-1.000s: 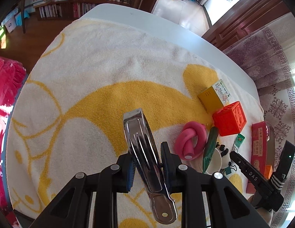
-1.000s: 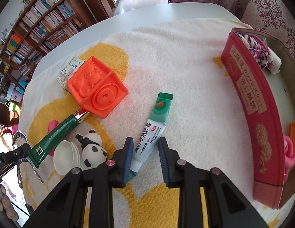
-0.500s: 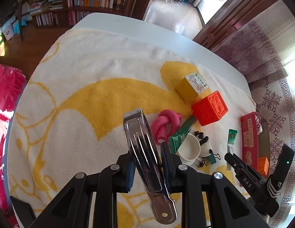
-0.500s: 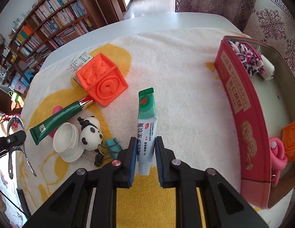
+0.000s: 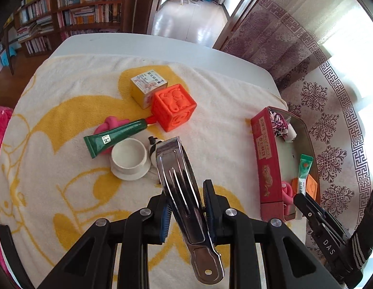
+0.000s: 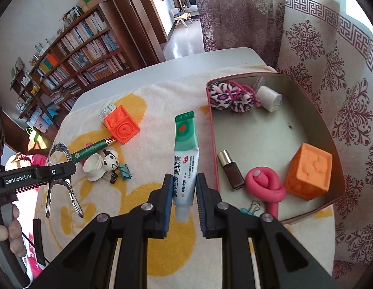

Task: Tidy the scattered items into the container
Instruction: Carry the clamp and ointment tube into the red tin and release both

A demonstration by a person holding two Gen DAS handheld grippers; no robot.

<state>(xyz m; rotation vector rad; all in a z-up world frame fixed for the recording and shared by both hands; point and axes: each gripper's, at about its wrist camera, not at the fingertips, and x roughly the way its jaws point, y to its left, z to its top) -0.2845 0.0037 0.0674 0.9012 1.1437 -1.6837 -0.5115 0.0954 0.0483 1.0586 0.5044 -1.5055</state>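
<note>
I am holding a gripper in each hand above a table covered by a cream and yellow towel point(image 5: 66, 110). My left gripper point(image 5: 186, 207) is clamping a pair of shiny metal tongs point(image 5: 181, 192), its pads pressing on both sides of the handle. My right gripper point(image 6: 184, 192) is pinching a white and green ointment tube point(image 6: 185, 159) near its cap end, lifted clear of the towel just beside the container; its jaws have just been closing on the tube.

The container, a red tin point(image 6: 263, 130), is sitting at the right edge of the towel. Inside it are lying an orange foam cube point(image 6: 309, 171), a pink knotted roller point(image 6: 263, 185), a small brown bottle point(image 6: 231, 169), a spotted scrunchie point(image 6: 231, 96) and a white roll point(image 6: 268, 97).

Still scattered on the towel are an orange embossed block point(image 5: 173, 107), a yellow box point(image 5: 148, 86), a dark green tube point(image 5: 114, 139), a white cup point(image 5: 128, 159), a panda figure point(image 6: 110, 160) and what looks like a teal binder clip point(image 6: 125, 171), small and hard to make out.
</note>
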